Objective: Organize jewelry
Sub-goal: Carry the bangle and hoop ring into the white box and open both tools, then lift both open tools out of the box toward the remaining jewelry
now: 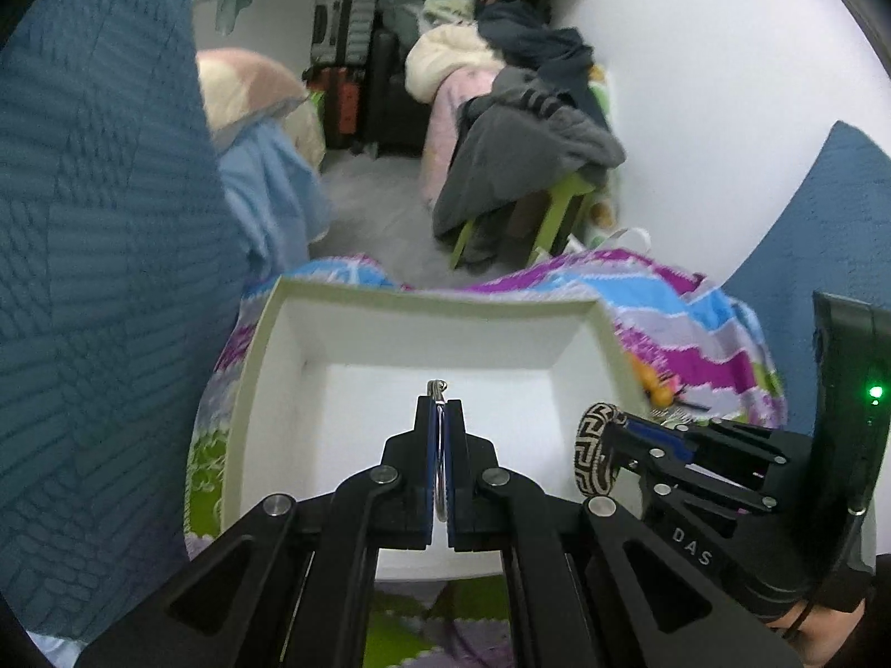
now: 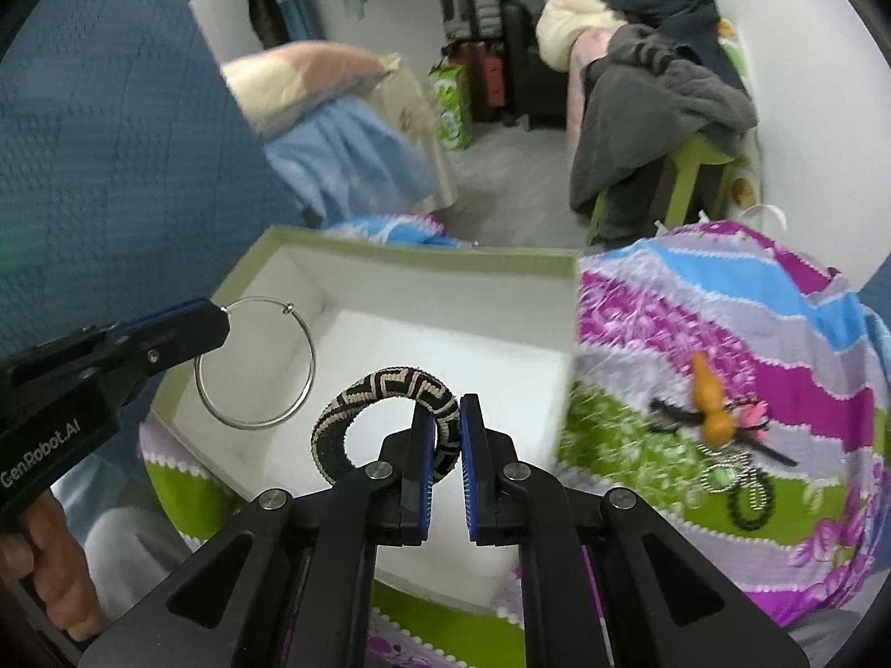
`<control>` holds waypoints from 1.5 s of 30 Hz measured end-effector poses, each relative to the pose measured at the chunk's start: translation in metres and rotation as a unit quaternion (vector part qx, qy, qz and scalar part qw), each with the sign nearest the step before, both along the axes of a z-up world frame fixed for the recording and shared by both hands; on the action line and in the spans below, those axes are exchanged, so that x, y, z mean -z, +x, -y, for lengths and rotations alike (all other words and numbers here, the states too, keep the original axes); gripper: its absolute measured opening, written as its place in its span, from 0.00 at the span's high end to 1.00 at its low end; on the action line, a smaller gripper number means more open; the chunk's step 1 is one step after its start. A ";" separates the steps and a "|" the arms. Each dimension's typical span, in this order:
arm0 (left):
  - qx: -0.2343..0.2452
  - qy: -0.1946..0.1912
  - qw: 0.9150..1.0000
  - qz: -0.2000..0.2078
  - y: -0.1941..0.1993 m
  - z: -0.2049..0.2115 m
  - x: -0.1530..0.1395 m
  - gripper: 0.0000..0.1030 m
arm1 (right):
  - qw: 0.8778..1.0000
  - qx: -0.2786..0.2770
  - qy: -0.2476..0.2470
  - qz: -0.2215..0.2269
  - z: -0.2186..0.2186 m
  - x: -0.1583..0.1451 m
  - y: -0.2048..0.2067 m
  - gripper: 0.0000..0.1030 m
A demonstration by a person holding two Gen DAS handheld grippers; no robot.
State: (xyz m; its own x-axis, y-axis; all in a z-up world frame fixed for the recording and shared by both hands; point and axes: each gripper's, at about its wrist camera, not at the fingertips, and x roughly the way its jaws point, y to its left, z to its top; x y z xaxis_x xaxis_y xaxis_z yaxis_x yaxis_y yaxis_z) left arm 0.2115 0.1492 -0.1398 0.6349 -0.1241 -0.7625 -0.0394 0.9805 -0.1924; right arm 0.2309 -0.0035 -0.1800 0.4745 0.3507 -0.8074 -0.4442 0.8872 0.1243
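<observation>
An open white box (image 1: pixel 607 323) (image 2: pixel 423 261) sits on a colourful patterned cloth. My left gripper (image 1: pixel 441 409) (image 2: pixel 220 314) is shut on a thin silver hoop bangle (image 1: pixel 438 387) (image 2: pixel 303 389) and holds it over the box. My right gripper (image 2: pixel 445 409) (image 1: pixel 621 423) is shut on a black-and-cream woven bangle (image 2: pixel 367 387) (image 1: pixel 593 453), also above the box. More jewelry lies on the cloth to the right: an orange gourd pendant (image 2: pixel 707 398) (image 1: pixel 651 384), a pink piece (image 2: pixel 749 414) and dark bead bracelets (image 2: pixel 749 495).
The patterned cloth (image 2: pixel 724 306) (image 1: pixel 685 312) covers the surface under the box. A blue textured fabric (image 1: pixel 100 278) rises at left. Beyond are a green stool with piled clothes (image 1: pixel 518 145), suitcases (image 1: pixel 339 28) and a white wall (image 1: pixel 724 83).
</observation>
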 end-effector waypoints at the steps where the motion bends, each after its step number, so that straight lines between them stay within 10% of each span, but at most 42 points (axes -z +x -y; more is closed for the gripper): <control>1: 0.000 0.001 1.000 -0.004 0.000 -0.002 0.004 1.00 | 1.000 -0.003 -0.003 -0.002 -0.002 0.004 -0.001 0.93; 14: -0.017 0.012 1.000 -0.016 -0.005 -0.012 0.018 0.97 | 1.000 -0.005 -0.004 -0.025 0.000 0.016 0.002 0.92; 19: -0.031 0.008 0.999 -0.015 -0.009 -0.014 0.005 0.96 | 1.000 -0.006 0.008 -0.023 0.008 0.005 0.000 0.74; 25: -0.058 0.004 0.998 0.011 -0.022 -0.013 -0.025 0.39 | 1.000 -0.009 0.020 0.001 0.021 -0.025 -0.005 0.70; 45: -0.044 0.034 0.991 0.122 -0.081 0.073 -0.154 0.17 | 0.982 0.016 0.068 0.173 0.104 -0.166 -0.063 0.12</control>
